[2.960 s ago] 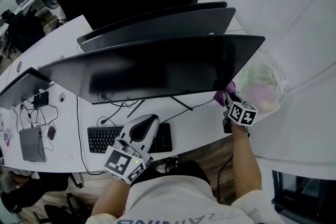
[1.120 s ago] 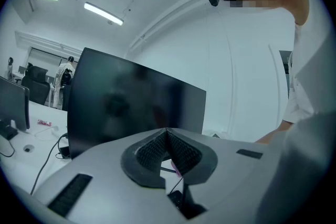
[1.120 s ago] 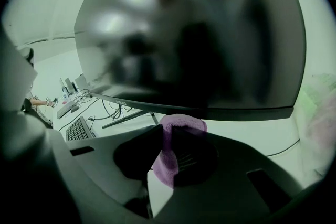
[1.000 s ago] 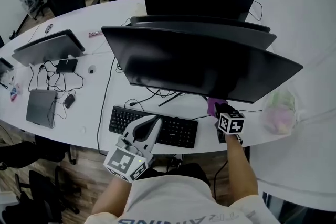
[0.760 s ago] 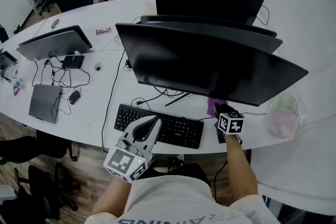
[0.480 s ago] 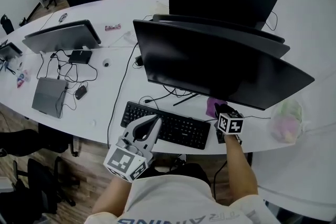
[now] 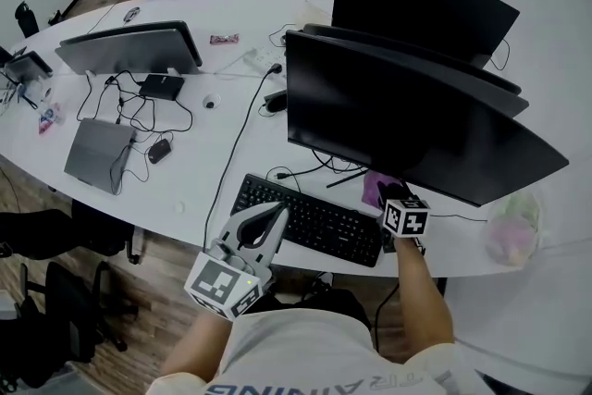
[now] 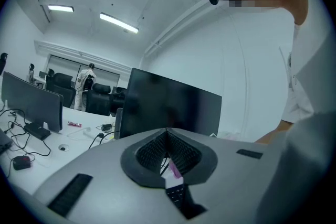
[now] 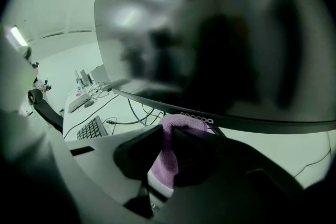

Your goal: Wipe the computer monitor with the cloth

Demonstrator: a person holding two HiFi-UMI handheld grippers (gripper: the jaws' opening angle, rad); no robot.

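The nearest computer monitor [image 7: 416, 129] is large, dark and curved, and stands on the white table [image 7: 213, 171]. My right gripper [image 7: 388, 192] is shut on a purple cloth [image 7: 374, 188], just under the monitor's lower edge, right of its stand. In the right gripper view the cloth [image 9: 169, 157] sits between the jaws, with the screen [image 9: 220, 44] close above. My left gripper [image 7: 274, 213] hangs shut over the table's near edge, by the black keyboard [image 7: 310, 219], holding nothing. The left gripper view looks past its own shut gripper [image 8: 167, 135] at the monitor [image 8: 168, 107].
Two more dark monitors [image 7: 421, 9] stand behind the nearest one, and another [image 7: 129, 46] at the left. A closed laptop [image 7: 97, 153], a mouse [image 7: 159, 150] and cables lie at the left. A plastic bag [image 7: 513, 231] rests at the right. Office chairs stand around the table.
The head view has swung, so the whole desk sits further right and lower in frame. My right gripper stays with the cloth under the monitor's lower edge. My left gripper has not moved.
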